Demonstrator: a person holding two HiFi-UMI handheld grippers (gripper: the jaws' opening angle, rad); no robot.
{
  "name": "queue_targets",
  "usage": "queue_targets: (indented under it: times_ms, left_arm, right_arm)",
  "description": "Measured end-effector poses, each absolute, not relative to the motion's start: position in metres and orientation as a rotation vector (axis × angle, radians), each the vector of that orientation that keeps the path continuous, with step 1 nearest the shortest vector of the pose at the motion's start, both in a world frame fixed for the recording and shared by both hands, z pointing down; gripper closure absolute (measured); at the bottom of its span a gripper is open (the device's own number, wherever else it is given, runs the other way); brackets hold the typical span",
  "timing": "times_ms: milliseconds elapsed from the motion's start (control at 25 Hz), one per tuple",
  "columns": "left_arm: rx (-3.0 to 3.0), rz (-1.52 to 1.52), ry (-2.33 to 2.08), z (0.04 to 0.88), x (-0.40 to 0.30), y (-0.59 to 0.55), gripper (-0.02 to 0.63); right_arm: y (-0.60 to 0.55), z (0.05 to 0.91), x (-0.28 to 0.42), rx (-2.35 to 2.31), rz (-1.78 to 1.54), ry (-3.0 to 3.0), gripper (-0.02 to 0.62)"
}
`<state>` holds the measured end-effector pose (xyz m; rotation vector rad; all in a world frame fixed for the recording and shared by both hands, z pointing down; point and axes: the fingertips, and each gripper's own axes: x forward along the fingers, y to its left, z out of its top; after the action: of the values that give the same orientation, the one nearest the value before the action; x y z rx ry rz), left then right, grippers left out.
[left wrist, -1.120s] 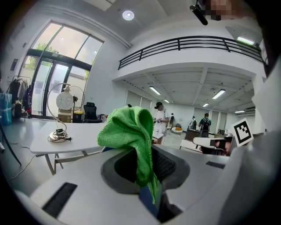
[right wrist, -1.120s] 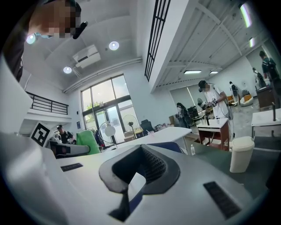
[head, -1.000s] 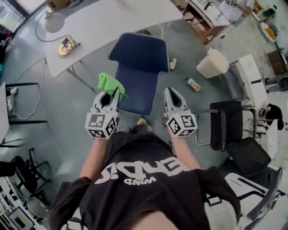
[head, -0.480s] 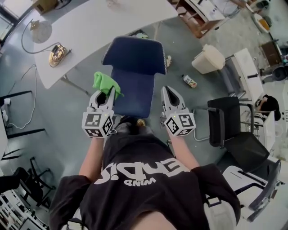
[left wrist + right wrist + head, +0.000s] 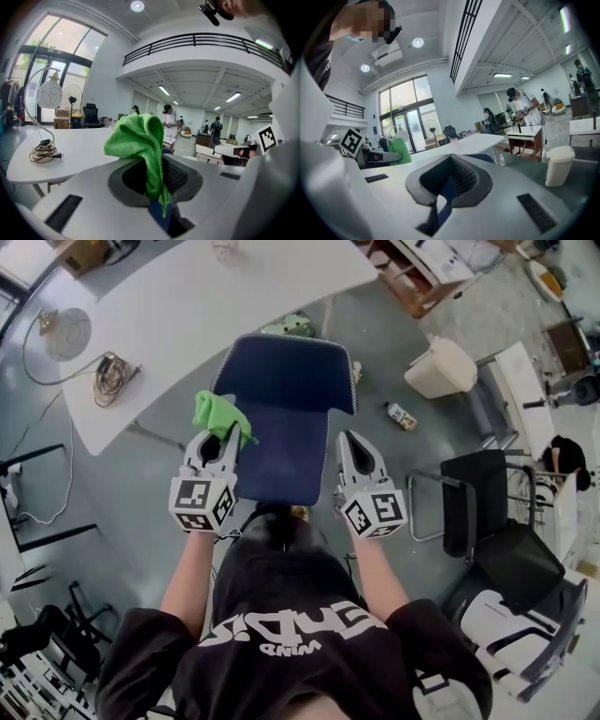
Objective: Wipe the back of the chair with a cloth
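A blue upholstered chair [image 5: 286, 399] stands in front of me in the head view, its wide part toward the white table and its narrower panel toward my body. My left gripper [image 5: 224, 435] is at that panel's left edge, shut on a bright green cloth [image 5: 218, 414] that bunches out past the jaw tips. In the left gripper view the cloth [image 5: 138, 140] drapes down between the closed jaws. At the panel's right edge my right gripper [image 5: 344, 439] is shut with nothing in it. Blue chair fabric [image 5: 446, 187] shows beyond its jaws.
A white table [image 5: 187, 306] lies beyond the chair, with a coiled cable [image 5: 108, 373] on it. On the floor to the right are a beige bin [image 5: 441, 367] and a small bottle [image 5: 401, 416]. A black chair [image 5: 478, 507] stands at my right side.
The chair has come closer and more square in the view. Both grippers sit slightly farther forward along its sides. The left one still holds the green cloth.
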<state>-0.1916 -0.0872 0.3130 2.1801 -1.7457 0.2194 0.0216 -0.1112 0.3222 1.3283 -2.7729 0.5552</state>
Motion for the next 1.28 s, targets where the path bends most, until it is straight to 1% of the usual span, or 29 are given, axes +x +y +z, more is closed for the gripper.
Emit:
queue_targets:
  times_ms: [160, 440, 760, 1040, 1280]
  left_arm:
    - [2.168, 0.223, -1.747, 0.331, -0.203, -0.115, 0.541]
    - [2.143, 0.215, -1.772, 0.373, -0.219, -0.164, 0.542]
    - [2.157, 0.24, -1.807, 0.414, -0.235, -0.206, 0.541]
    - [2.153, 0.264, -1.826, 0.441, -0.249, -0.225, 0.541]
    - [2.165, 0.27, -1.826, 0.452, -0.251, -0.239, 0.541]
  right_arm:
    - [-0.133, 0.339, 0.018, 1.399, 0.634, -2.769, 0.598]
    - [-0.158, 0.373, 0.013, 1.444, 0.63, -2.751, 0.598]
    - [-0.17, 0.418, 0.029, 1.558, 0.691, -2.699, 0.598]
    - [-0.169, 0.455, 0.014, 1.512, 0.702, -2.688, 0.598]
    - [-0.174, 0.468, 0.003, 1.49, 0.712, -2.693, 0.598]
